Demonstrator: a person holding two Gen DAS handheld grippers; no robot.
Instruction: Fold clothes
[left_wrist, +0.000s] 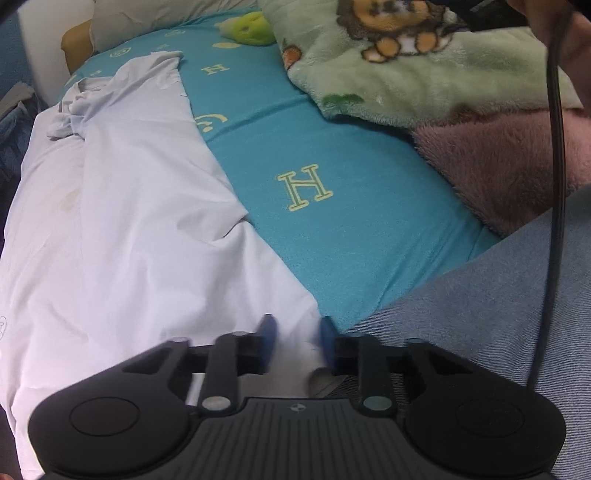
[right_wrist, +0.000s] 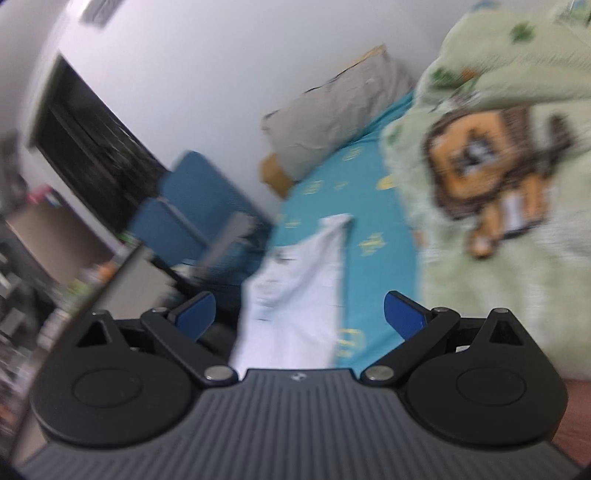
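A white garment (left_wrist: 122, 221) lies spread on the teal bed sheet (left_wrist: 332, 155), its collar end bunched at the far left. My left gripper (left_wrist: 297, 332) points down at the garment's near right corner. Its blue pads (left_wrist: 269, 330) stand a narrow gap apart with that corner of cloth between them, and I see no pinch on it. In the blurred right wrist view the same white garment (right_wrist: 295, 295) runs away from me along the sheet (right_wrist: 373, 258). My right gripper (right_wrist: 299, 314) hangs above the bed, open wide, with nothing between its fingers.
A green fleece blanket with a lion print (left_wrist: 424, 66) and a pink fleece (left_wrist: 509, 166) are heaped along the right. A grey pillow (right_wrist: 332, 118) lies at the bed's head. A person's denim leg (left_wrist: 480, 332) and a black cable (left_wrist: 554, 184) are near. A blue chair (right_wrist: 192, 206) stands left of the bed.
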